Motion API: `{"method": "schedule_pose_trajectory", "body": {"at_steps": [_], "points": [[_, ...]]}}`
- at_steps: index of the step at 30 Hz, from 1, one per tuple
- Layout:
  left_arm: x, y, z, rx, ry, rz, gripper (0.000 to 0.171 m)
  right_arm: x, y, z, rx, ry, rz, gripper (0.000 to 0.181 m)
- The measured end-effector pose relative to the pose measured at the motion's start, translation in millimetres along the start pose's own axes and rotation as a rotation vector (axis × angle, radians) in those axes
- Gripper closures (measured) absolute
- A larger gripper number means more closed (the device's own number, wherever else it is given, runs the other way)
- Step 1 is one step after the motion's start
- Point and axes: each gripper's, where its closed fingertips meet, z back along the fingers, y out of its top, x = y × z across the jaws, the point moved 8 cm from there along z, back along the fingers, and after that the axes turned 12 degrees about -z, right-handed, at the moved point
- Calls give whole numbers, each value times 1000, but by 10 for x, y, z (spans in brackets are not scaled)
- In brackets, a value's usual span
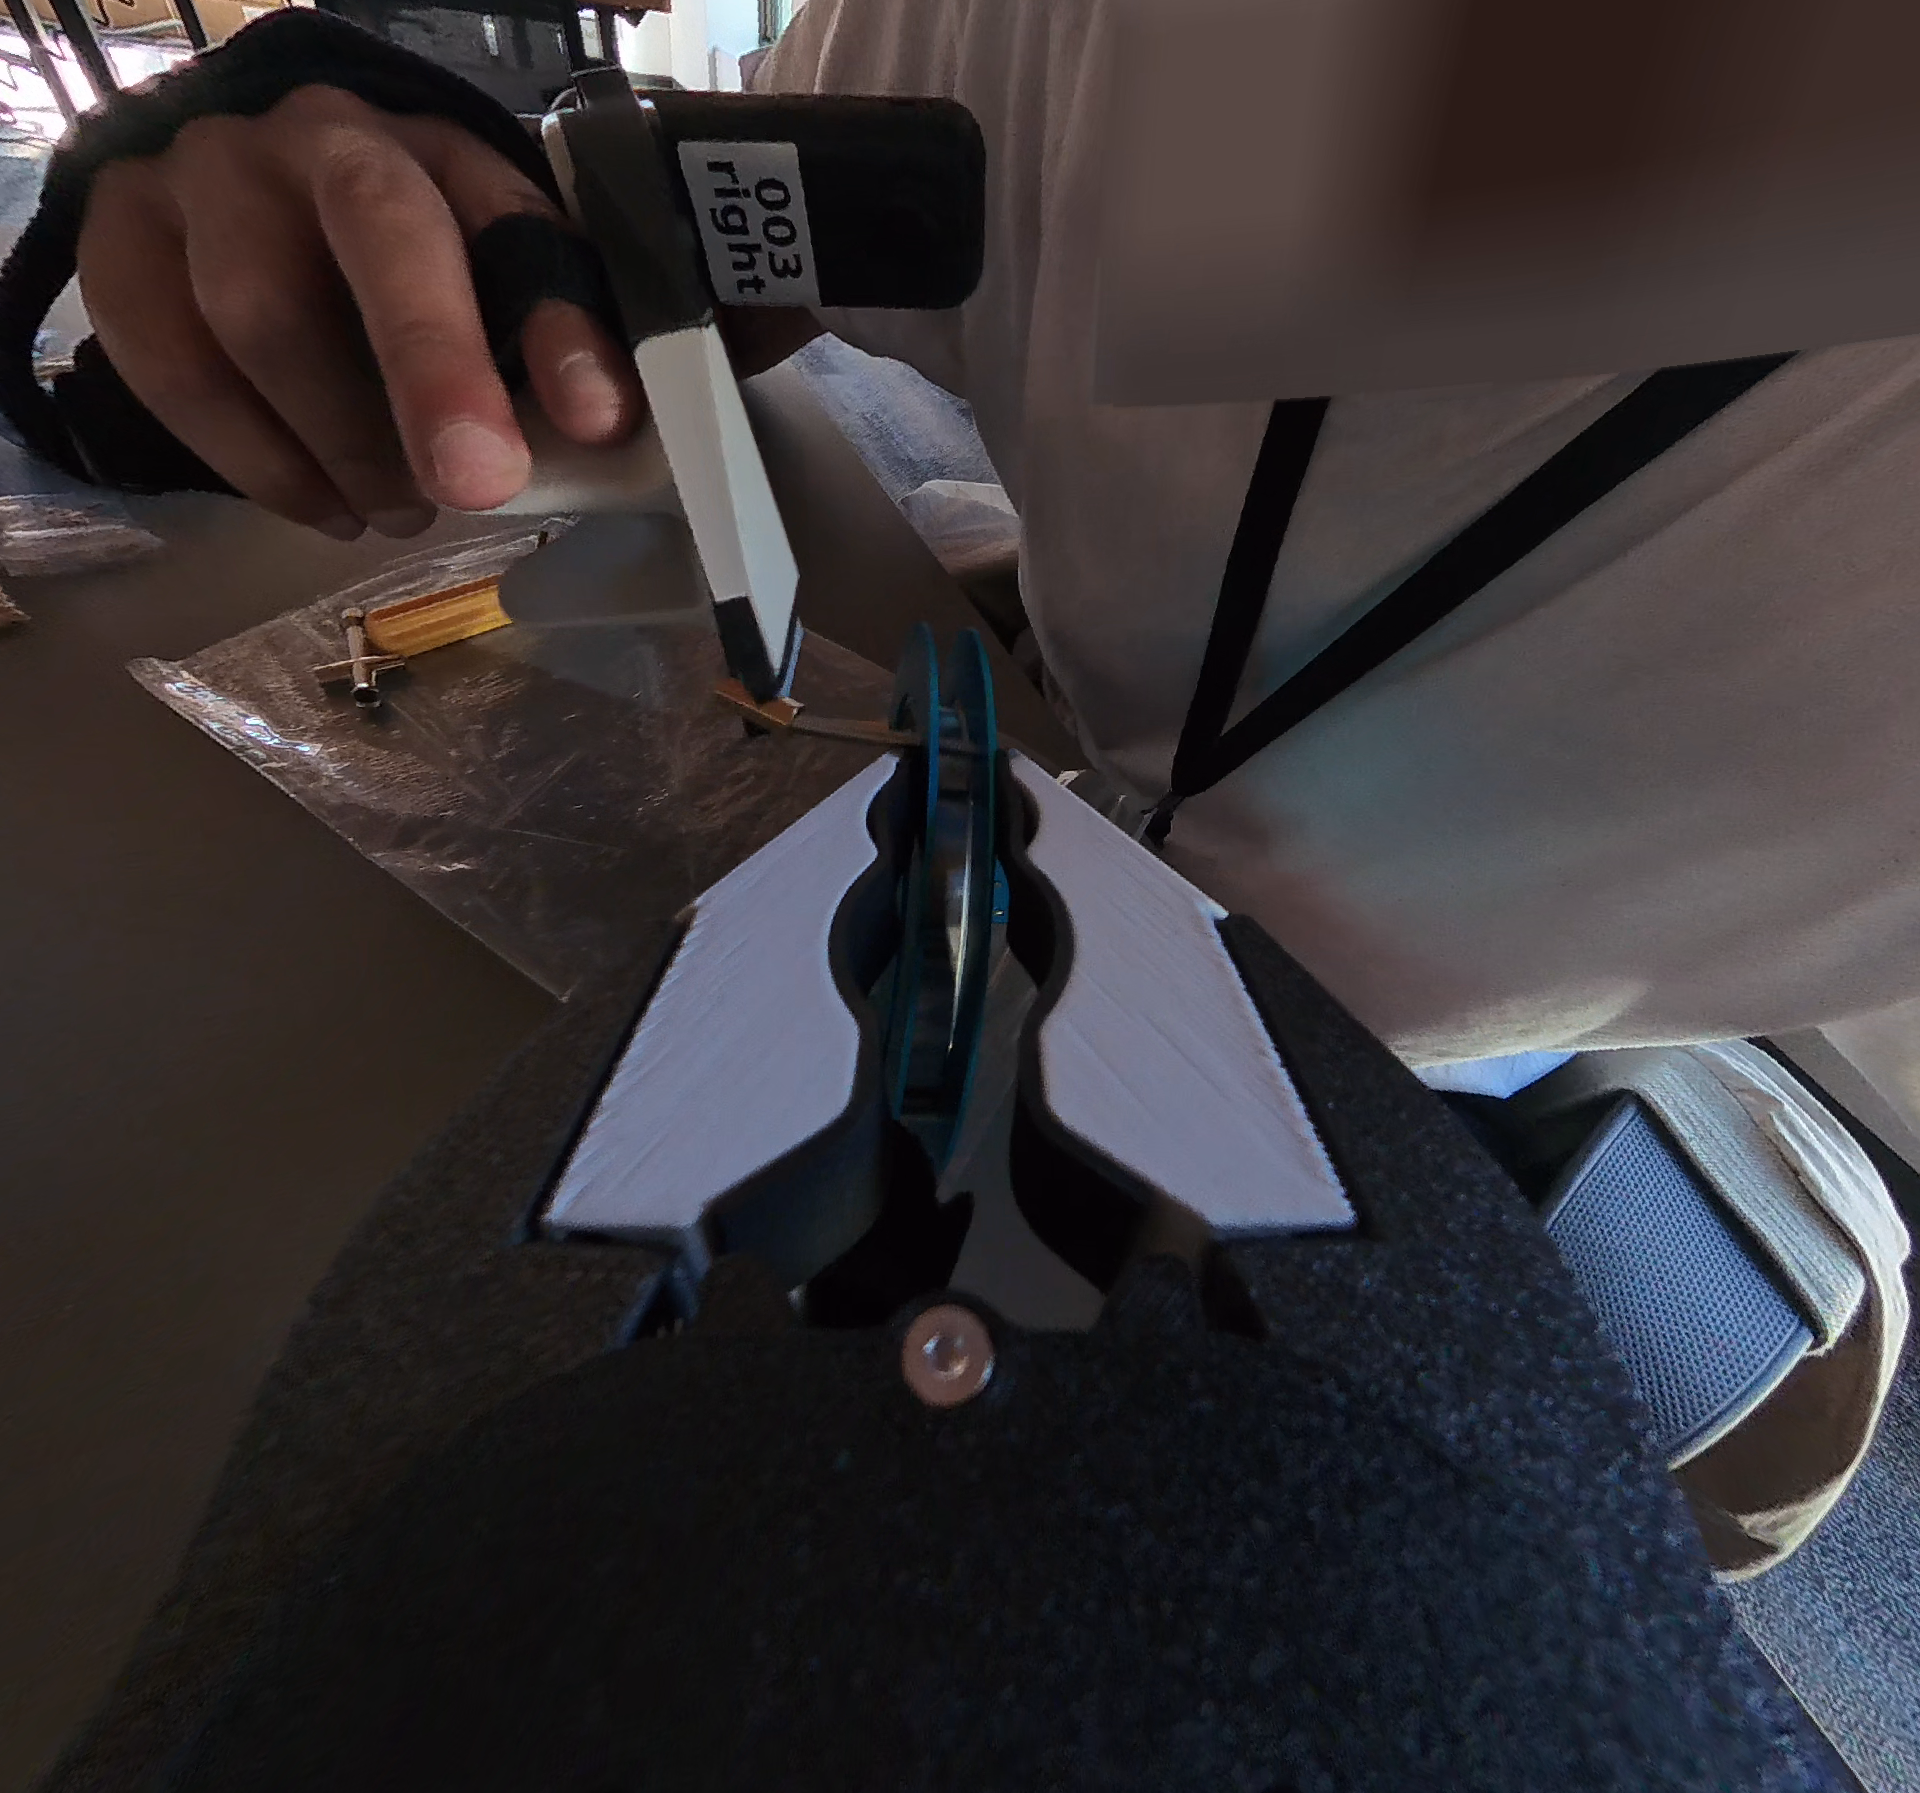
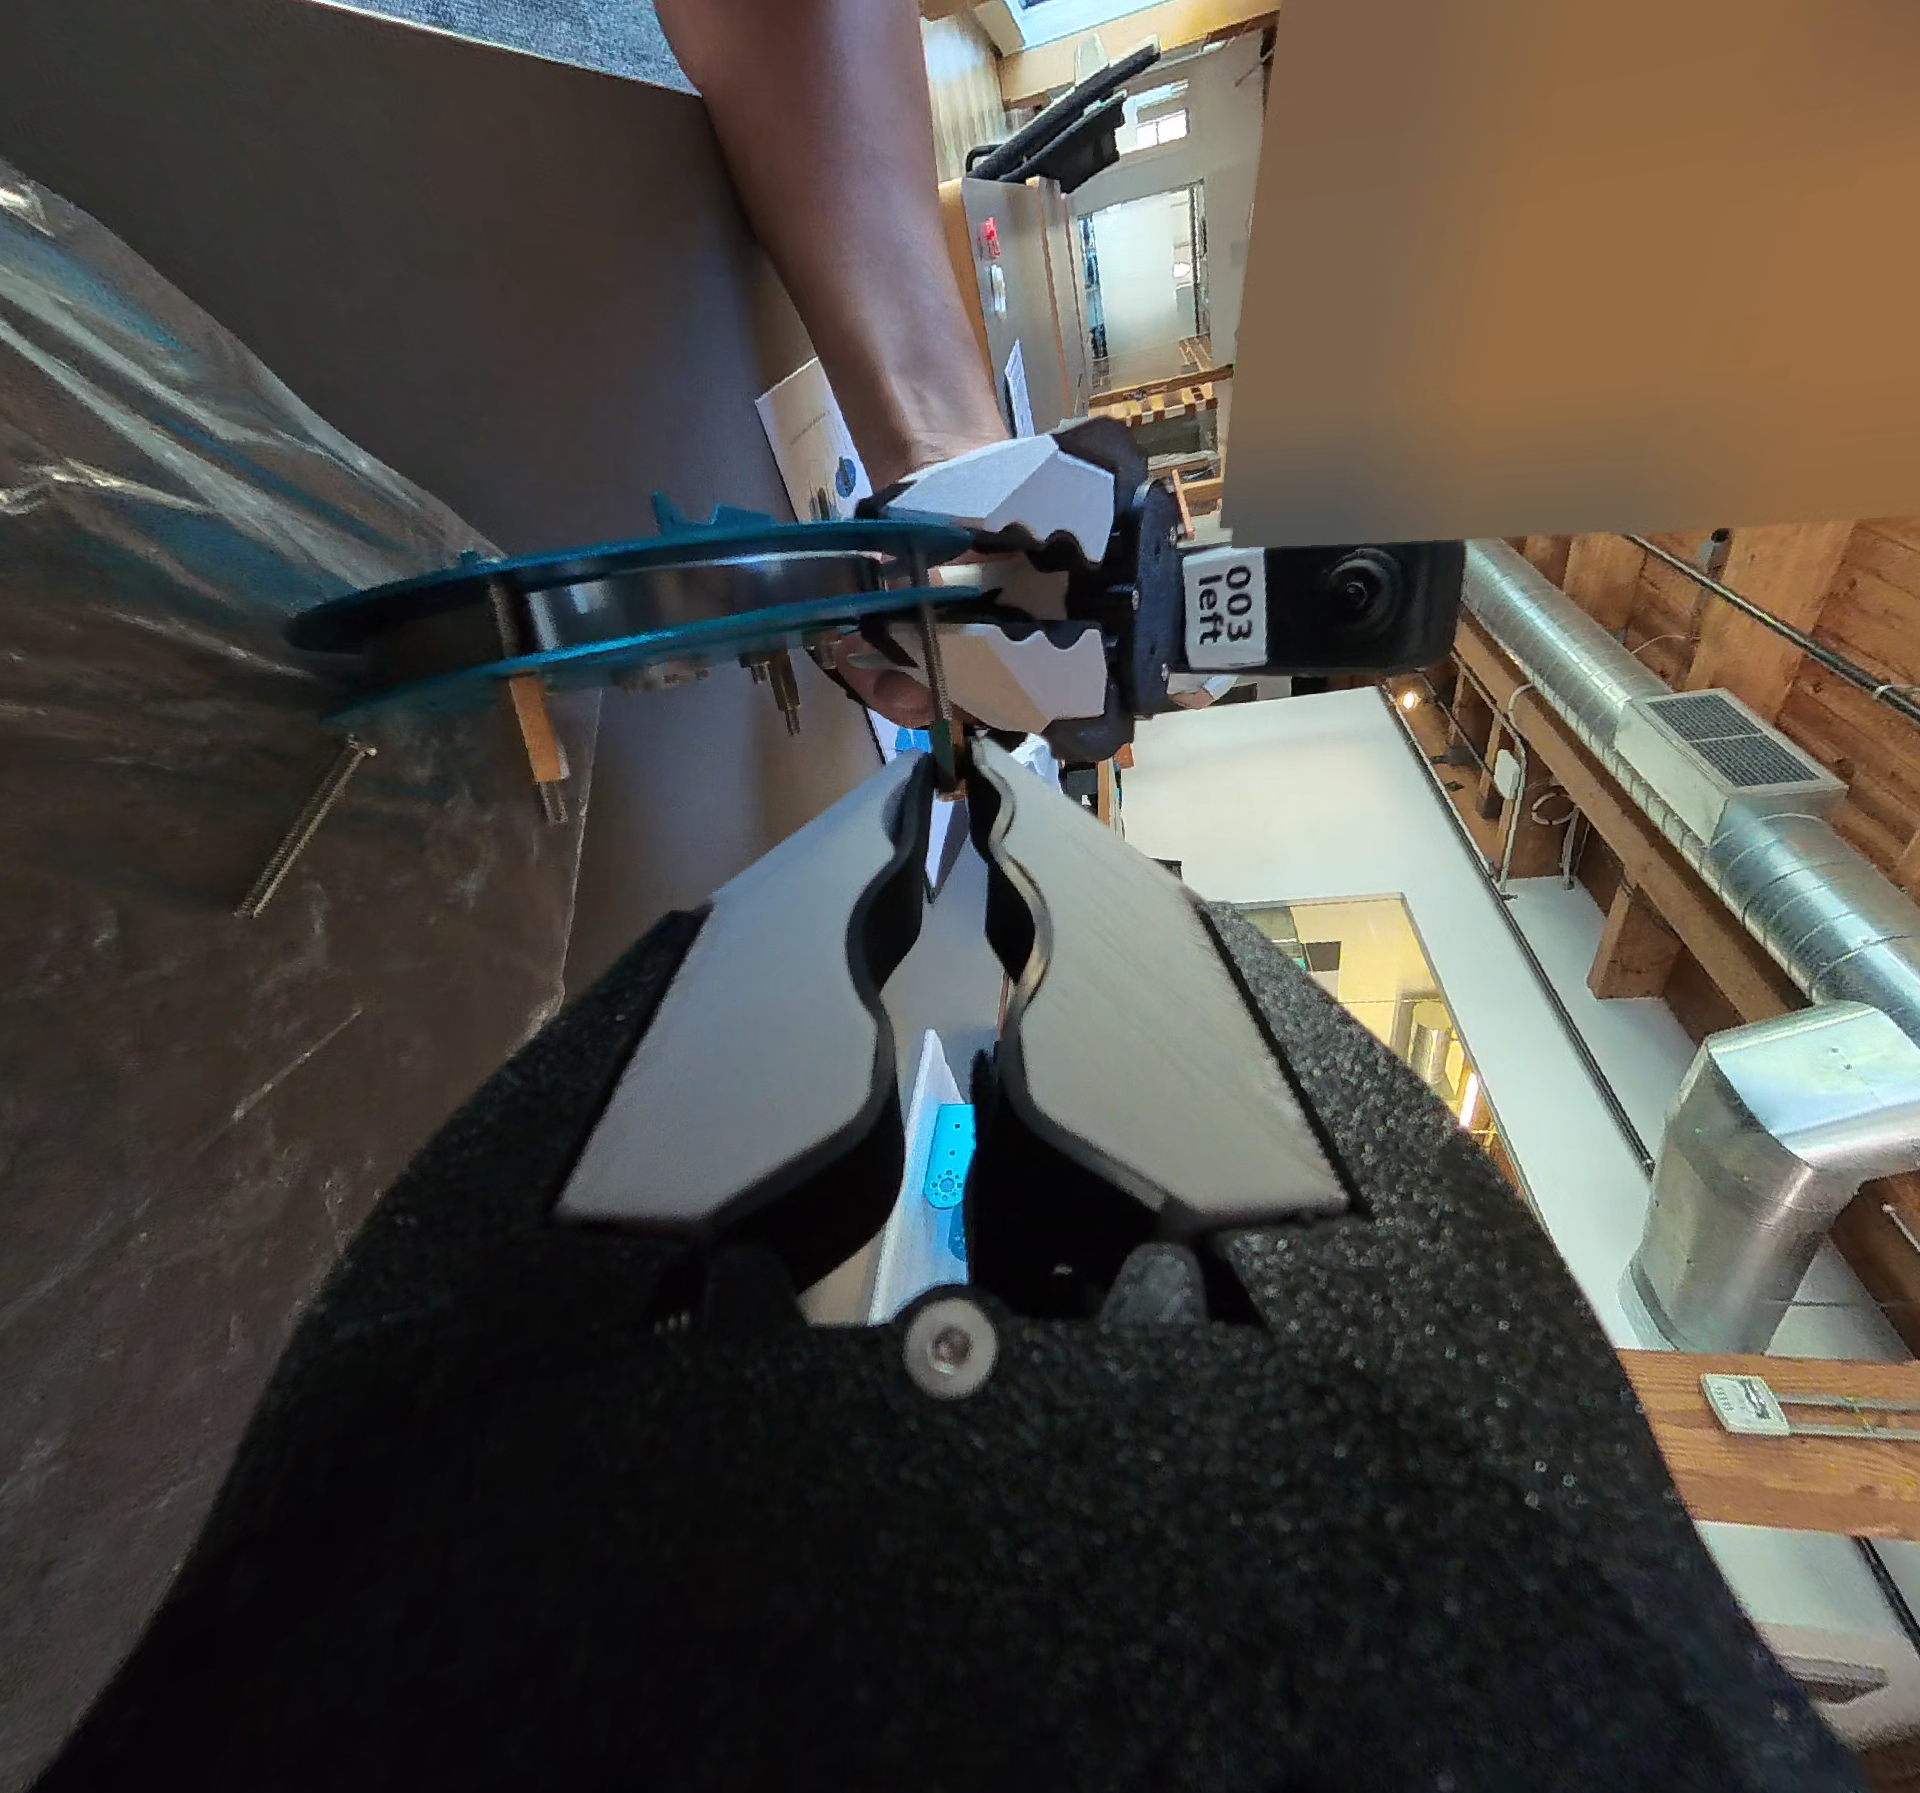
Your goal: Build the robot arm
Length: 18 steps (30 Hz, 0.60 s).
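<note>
The left gripper point(image 1: 951, 767) is closed edge-on around a teal assembly point(image 1: 951, 808): two thin round teal plates held apart by a silvery ring and small posts. In the right wrist view the same assembly point(image 2: 665, 600) lies flat, projecting sideways from the left gripper point(image 2: 935, 600) over a brown table point(image 2: 416, 216).

The right gripper point(image 2: 951, 777) has its jaws nearly together, pinching the tip of a thin threaded rod point(image 2: 928, 673) that passes through the rim of the teal assembly on the side nearest the left gripper. Seen from the left wrist view, the right gripper point(image 1: 764, 694) points down just beyond the assembly, held by a hand point(image 1: 312, 320) in a black fingerless glove.

On the far side of the assembly, a clear plastic bag point(image 1: 447, 756) lies on the table, with a small brass part point(image 1: 436, 616) and a metal cross-shaped piece point(image 1: 358, 668) on it. Another loose threaded rod point(image 2: 301, 829) rests on the plastic below the assembly's outer edge. A person in a pale shirt point(image 1: 1455, 704) stands close behind it.
</note>
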Motion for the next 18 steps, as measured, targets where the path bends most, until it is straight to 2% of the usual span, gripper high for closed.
{"method": "schedule_pose_trajectory", "body": {"at_steps": [12, 18], "points": [[8, -7, -1, 11, -20, 8, 159, 6, -17, -40, 32, 18, 85, 176], [17, 3, -17, 3, -19, 2, 159, 128, 53, -40, -47, 205, -5, 176]]}}
